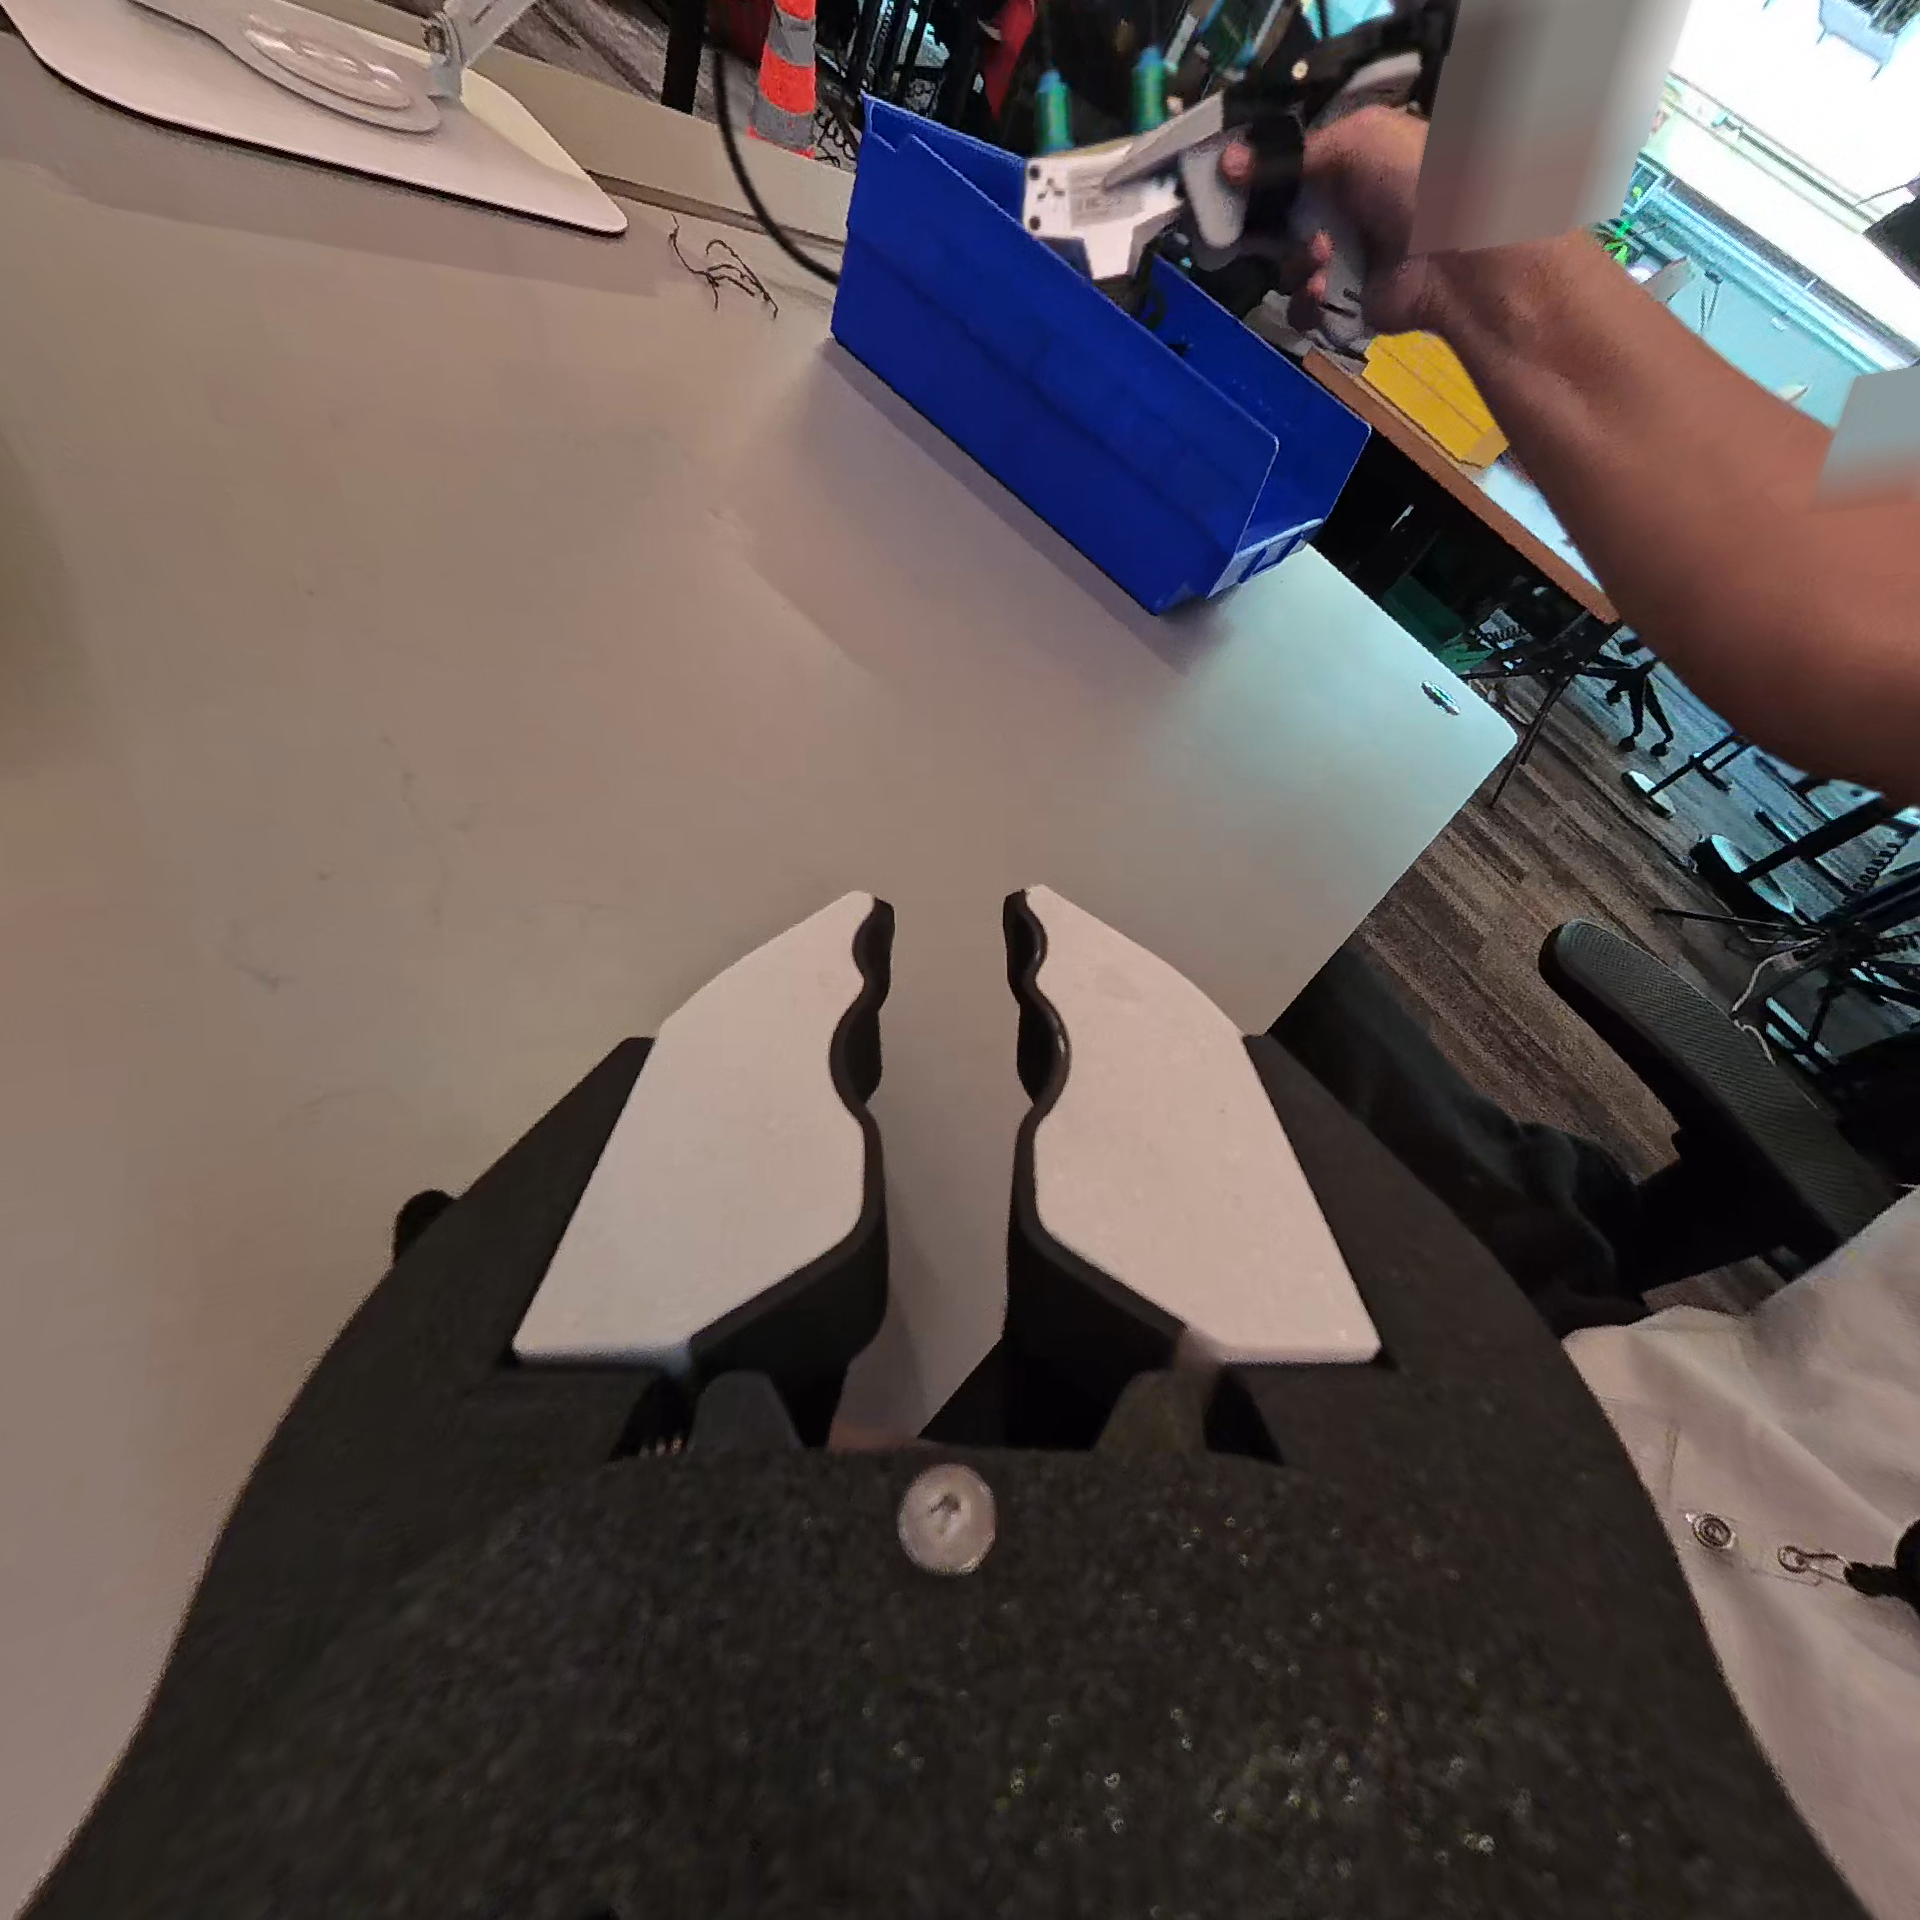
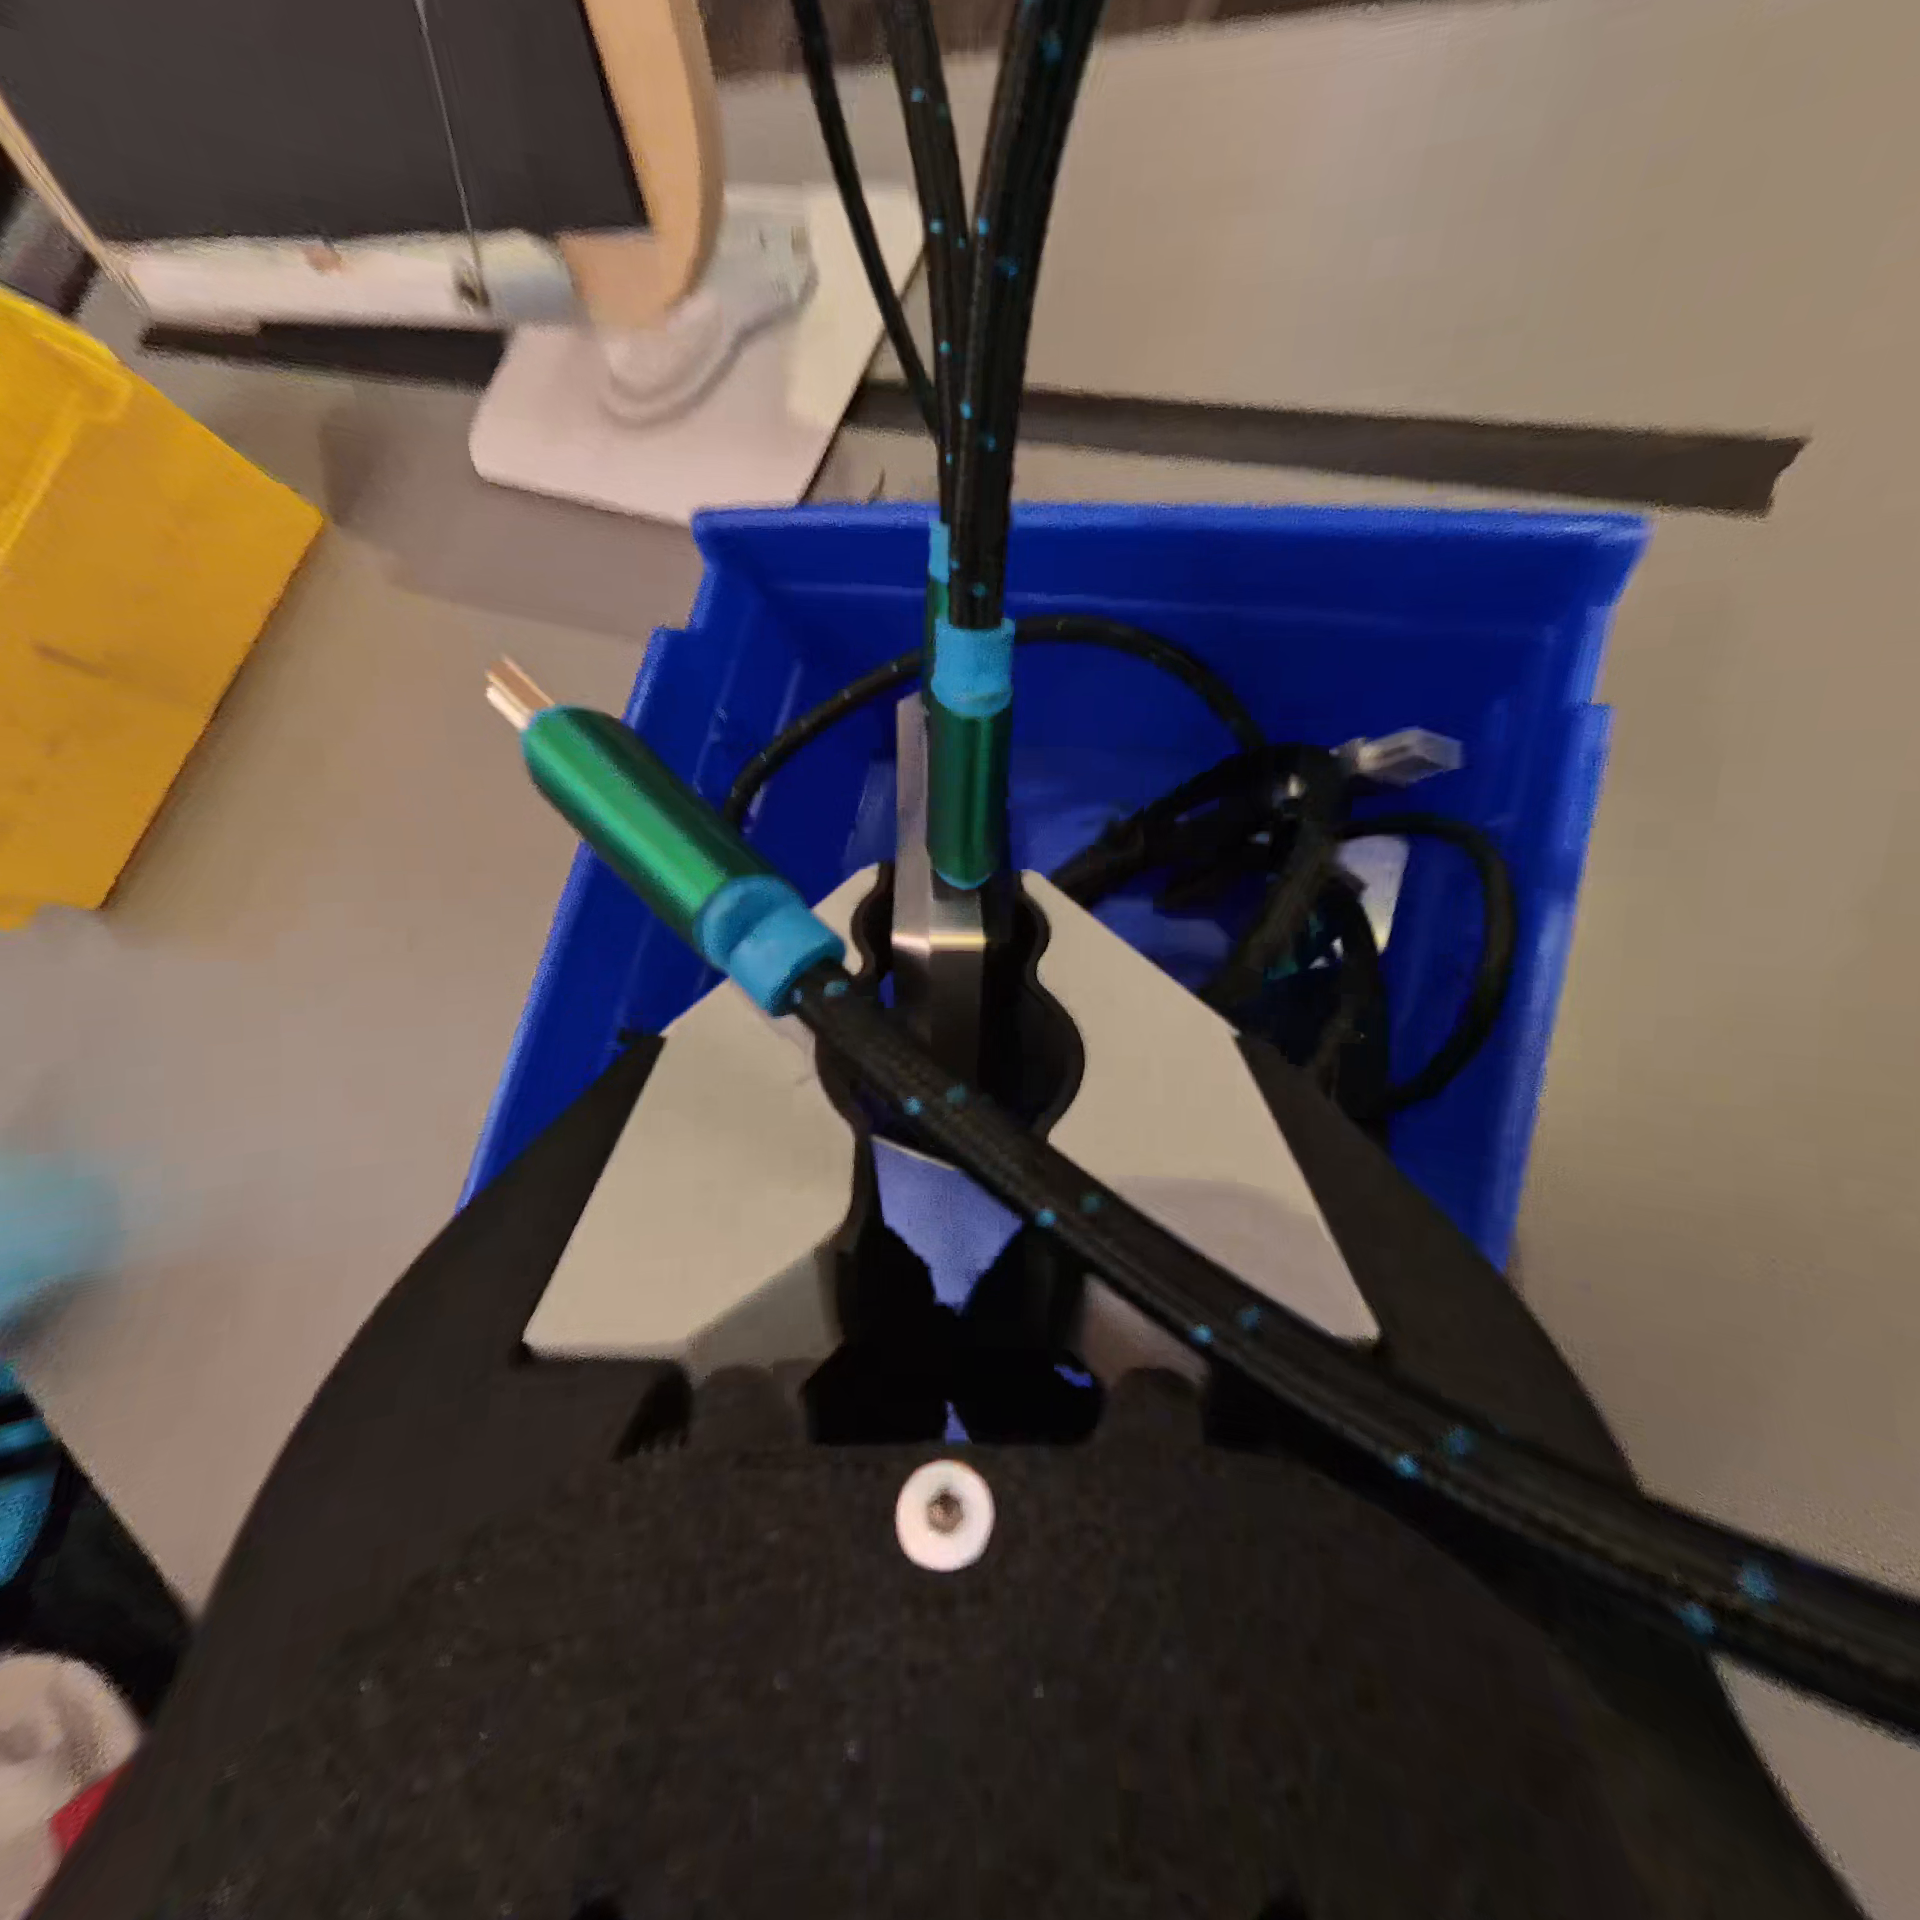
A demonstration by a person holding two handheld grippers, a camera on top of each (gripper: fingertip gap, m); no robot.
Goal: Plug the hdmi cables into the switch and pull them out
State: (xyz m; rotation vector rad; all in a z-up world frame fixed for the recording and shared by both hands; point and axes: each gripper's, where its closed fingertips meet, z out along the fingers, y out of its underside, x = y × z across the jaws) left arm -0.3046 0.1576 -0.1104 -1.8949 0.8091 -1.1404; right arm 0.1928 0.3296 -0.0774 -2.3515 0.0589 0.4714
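Observation:
My right gripper (image 2: 951, 896) is shut on a thin silver switch (image 2: 933, 935), held edge-on above the blue bin (image 2: 1299, 582). A green HDMI plug (image 2: 963, 790) with a blue collar stands against the switch's far edge, and its braided black cable runs up out of view. A second green HDMI plug (image 2: 639, 821) is loose, with its metal tip bare. Its cable lies across my right finger. My left gripper (image 1: 945, 912) is open and empty, low over the grey table (image 1: 520, 623). In the left wrist view, the right gripper (image 1: 1096, 213) is over the bin (image 1: 1049, 384).
More black cables (image 2: 1309, 883) lie coiled in the bin. A yellow bin (image 2: 114, 623) stands to its left. A white monitor stand base (image 1: 343, 114) is at the table's far left. The table edge (image 1: 1455, 790) drops to the floor and a chair (image 1: 1704, 1070) on the right. My hands' fingertips stand some 55 cm from each other.

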